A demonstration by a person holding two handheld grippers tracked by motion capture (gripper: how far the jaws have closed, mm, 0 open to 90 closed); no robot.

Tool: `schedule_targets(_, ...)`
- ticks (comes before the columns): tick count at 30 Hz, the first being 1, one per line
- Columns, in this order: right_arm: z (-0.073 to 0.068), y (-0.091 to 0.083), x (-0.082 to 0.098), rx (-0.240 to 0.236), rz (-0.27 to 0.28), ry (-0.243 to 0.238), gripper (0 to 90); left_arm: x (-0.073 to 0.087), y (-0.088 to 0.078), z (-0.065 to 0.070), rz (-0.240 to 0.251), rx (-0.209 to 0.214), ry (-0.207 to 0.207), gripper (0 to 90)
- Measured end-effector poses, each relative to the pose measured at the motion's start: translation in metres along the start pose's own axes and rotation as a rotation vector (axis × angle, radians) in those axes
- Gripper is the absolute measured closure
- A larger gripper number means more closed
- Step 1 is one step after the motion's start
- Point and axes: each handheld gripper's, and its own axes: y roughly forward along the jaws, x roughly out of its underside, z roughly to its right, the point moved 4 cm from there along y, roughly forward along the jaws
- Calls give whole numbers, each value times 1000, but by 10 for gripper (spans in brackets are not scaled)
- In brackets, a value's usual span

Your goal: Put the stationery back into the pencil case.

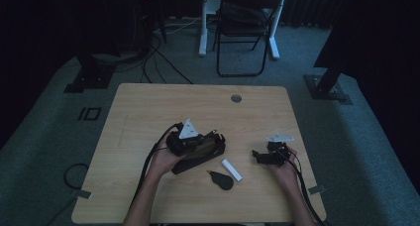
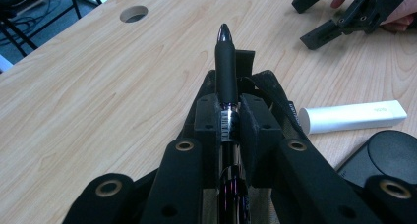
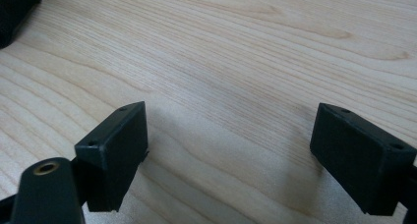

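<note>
The left tool (image 2: 230,128) clamps a black pen (image 2: 226,62) pointing forward; the right tool (image 3: 231,155) gapes wide over the wooden surface (image 3: 236,52).

One camera hangs high on the person's side, looking forward and down over the whole bench (image 1: 148,107). The other two ride low, right above the wood. The left one faces the far right corner and catches the white stick (image 2: 351,117), also seen from above (image 1: 232,169).
</note>
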Motion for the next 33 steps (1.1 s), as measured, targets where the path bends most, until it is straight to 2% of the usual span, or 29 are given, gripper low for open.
schedule_targets(13,0,0,0,0,0,0,142,3,6,2,-20,6,5,793)
schedule_targets(22,0,0,0,0,0,1,142,11,11,1,-46,12,0,792)
schedule_targets(32,0,0,0,0,0,0,142,15,15,4,-70,20,11,790)
schedule_targets(33,0,0,0,0,0,1,142,17,16,4,-84,20,16,789)
